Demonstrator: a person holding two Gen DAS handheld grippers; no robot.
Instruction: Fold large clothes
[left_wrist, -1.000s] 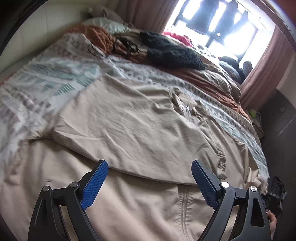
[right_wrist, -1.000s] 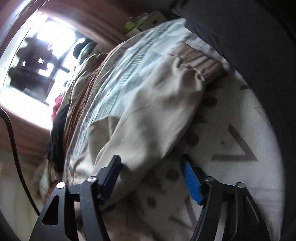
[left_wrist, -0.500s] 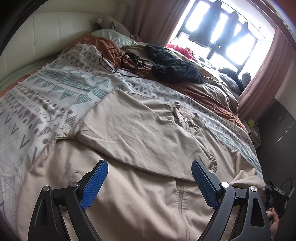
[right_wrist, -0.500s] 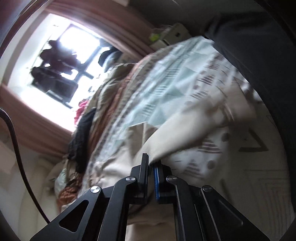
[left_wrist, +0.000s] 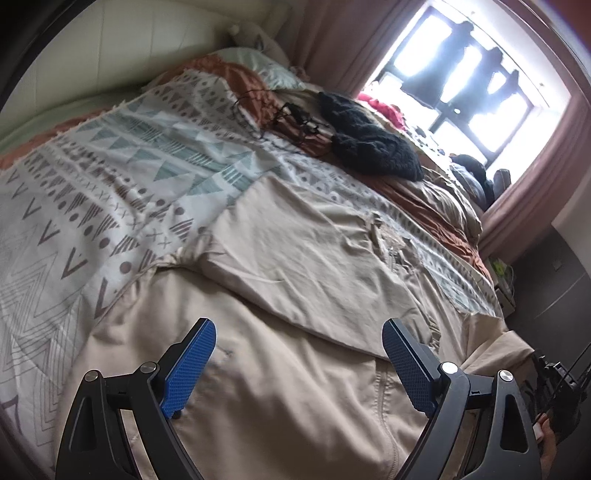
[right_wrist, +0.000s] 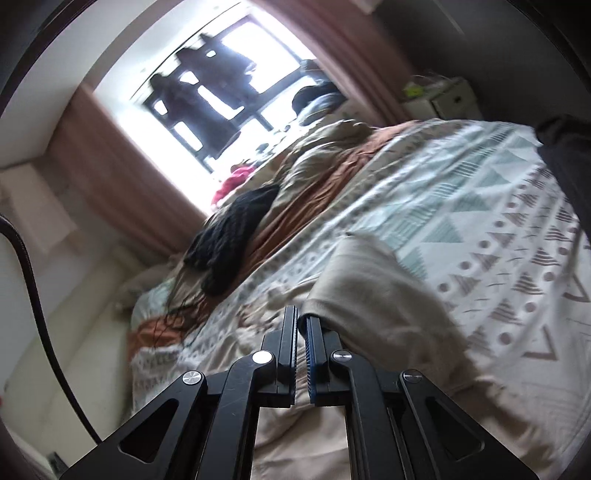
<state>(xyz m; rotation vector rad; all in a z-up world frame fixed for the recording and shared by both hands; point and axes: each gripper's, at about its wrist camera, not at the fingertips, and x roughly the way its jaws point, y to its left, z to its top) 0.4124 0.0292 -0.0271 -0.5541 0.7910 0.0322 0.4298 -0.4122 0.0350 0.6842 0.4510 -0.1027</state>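
Your right tongs (right_wrist: 302, 334) pinched the beige jacket's (left_wrist: 295, 280) sleeve, left tongs (left_wrist: 299, 363) spread empty; limp and light, it seemed best gripped by cuffs or hems.

The jacket (left_wrist: 295, 369) is thin beige woven cloth, matt and creased, with a stitched zip (left_wrist: 384, 402) down its front; the bedspread (left_wrist: 110, 192) under it is matt printed cotton with a fringed edge. The sweater (left_wrist: 373, 147) is coarse black knit with a fuzzy surface, and the curtain (right_wrist: 122, 166) is matt pleated cloth. The left gripper (left_wrist: 299, 369) and right gripper (right_wrist: 302, 343) are semi-gloss black plastic with bright metal pivot pins (right_wrist: 262, 357), and their pads (left_wrist: 188, 369) are blue rubber with a fine knurled texture.
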